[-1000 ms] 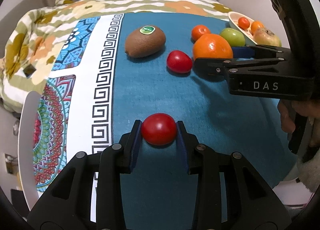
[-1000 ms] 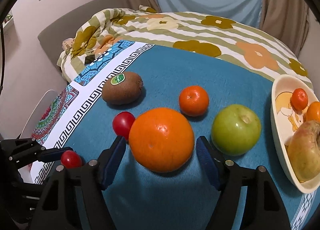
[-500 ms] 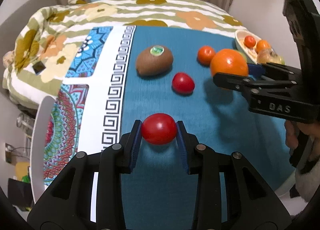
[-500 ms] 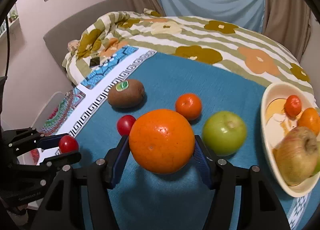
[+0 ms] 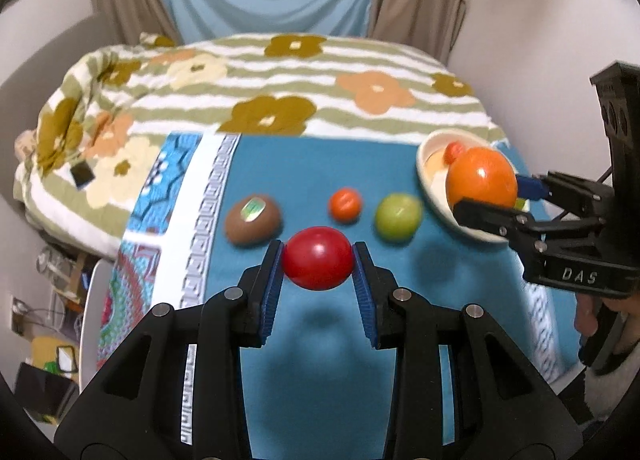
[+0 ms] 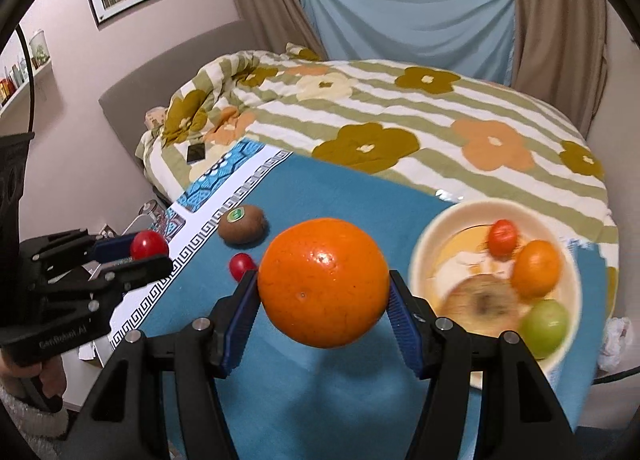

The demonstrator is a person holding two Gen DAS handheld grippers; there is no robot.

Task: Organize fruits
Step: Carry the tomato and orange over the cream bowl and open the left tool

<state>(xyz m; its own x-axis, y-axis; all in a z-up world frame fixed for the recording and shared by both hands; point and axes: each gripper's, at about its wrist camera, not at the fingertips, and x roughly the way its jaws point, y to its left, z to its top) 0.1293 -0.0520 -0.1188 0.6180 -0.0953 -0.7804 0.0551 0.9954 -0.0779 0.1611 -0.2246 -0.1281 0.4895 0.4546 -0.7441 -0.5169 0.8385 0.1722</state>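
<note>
Right wrist: my right gripper [image 6: 323,287] clamps the orange [image 6: 323,282] near the bowl [image 6: 432,236], ready to drop. My left gripper [image 5: 318,260] pinches a tomato [image 5: 318,258], lifted clear for carrying

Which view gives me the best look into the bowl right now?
The right wrist view: it looks down into the bowl, showing the fruits inside, though blurred. In the left wrist view the orange held in the right gripper covers most of it.
</note>
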